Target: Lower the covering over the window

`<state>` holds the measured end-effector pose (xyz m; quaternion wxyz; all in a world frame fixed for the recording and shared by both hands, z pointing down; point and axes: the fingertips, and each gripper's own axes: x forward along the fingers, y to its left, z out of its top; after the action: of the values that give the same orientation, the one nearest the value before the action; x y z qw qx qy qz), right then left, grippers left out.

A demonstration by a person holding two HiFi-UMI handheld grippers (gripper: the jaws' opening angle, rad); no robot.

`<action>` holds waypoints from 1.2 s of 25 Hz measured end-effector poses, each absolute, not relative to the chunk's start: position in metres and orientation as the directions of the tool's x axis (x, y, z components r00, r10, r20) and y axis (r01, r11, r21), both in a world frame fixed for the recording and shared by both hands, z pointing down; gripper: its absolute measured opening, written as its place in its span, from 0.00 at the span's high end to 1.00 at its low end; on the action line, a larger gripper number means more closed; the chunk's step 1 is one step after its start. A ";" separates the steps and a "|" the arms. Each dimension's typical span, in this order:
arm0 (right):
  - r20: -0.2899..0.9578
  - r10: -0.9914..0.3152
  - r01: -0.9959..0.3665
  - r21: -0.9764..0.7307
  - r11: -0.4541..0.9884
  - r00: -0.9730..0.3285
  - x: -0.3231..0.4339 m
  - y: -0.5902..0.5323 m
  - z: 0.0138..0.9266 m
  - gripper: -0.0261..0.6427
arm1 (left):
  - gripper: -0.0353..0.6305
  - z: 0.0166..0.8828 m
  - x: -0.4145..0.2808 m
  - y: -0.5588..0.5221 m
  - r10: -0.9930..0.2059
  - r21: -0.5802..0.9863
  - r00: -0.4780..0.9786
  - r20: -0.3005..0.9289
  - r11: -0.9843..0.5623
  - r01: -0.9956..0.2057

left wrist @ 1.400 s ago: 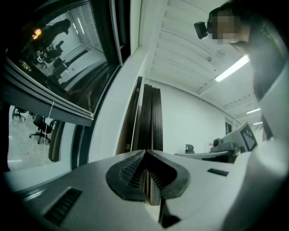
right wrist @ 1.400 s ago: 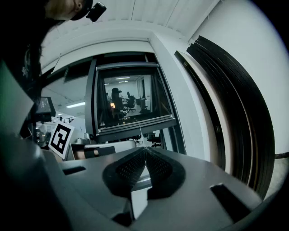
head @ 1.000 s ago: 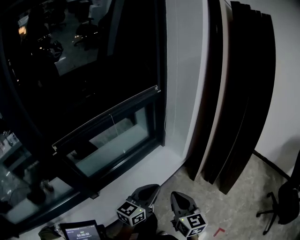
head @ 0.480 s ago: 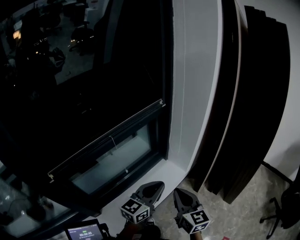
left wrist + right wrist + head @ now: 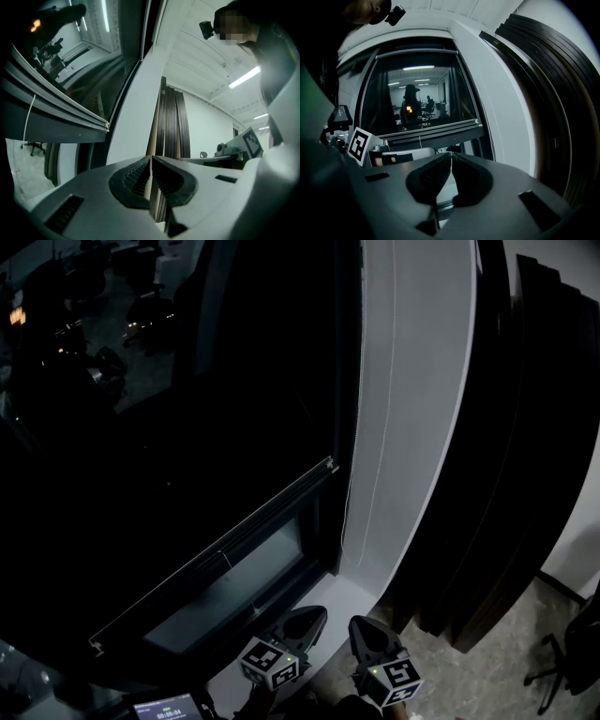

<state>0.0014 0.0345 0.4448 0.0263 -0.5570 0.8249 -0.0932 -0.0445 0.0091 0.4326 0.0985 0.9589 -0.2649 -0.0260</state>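
Moving nearer the window [image 5: 187, 427], the left gripper [image 5: 312, 615] and right gripper [image 5: 362, 624], jaws together on nothing, are approaching the covering's bottom rail [image 5: 216, 554], hanging at ten o'clock from them, short of the sill [image 5: 328, 596].

We move closer to the window [image 5: 187, 427]: the left tongs [image 5: 312, 613] and right tongs [image 5: 360, 622] now hover at the white sill [image 5: 337, 589], and the dark panels [image 5: 525, 474] crowd out more floor [image 5: 525, 667].

We get 2 clipped things: screen [image 5: 167, 706] left of the left gripper [image 5: 309, 618], digits unreadable, and chair [image 5: 577, 645] far right of it.
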 end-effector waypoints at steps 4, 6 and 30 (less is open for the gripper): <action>0.066 -0.926 -0.919 -0.168 0.358 -0.373 0.013 0.001 0.444 0.94 | 0.94 0.438 -0.039 -0.015 -0.517 0.220 0.856 0.005 -0.834 -0.505; 0.064 -0.922 -0.917 -0.155 0.368 -0.381 0.019 -0.018 0.439 0.94 | 0.94 0.440 -0.038 -0.027 -0.529 0.224 0.849 0.008 -0.826 -0.517; 0.049 -0.925 -0.925 0.033 0.379 -0.377 0.104 -0.328 0.361 0.85 | 0.94 0.436 -0.018 -0.167 -0.695 0.202 0.719 0.027 -0.701 -0.684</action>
<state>0.1040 -0.3283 0.3612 -0.0296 -0.5572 0.8298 -0.0003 -0.0176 -0.1671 0.4362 0.0991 0.9217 -0.3740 -0.0258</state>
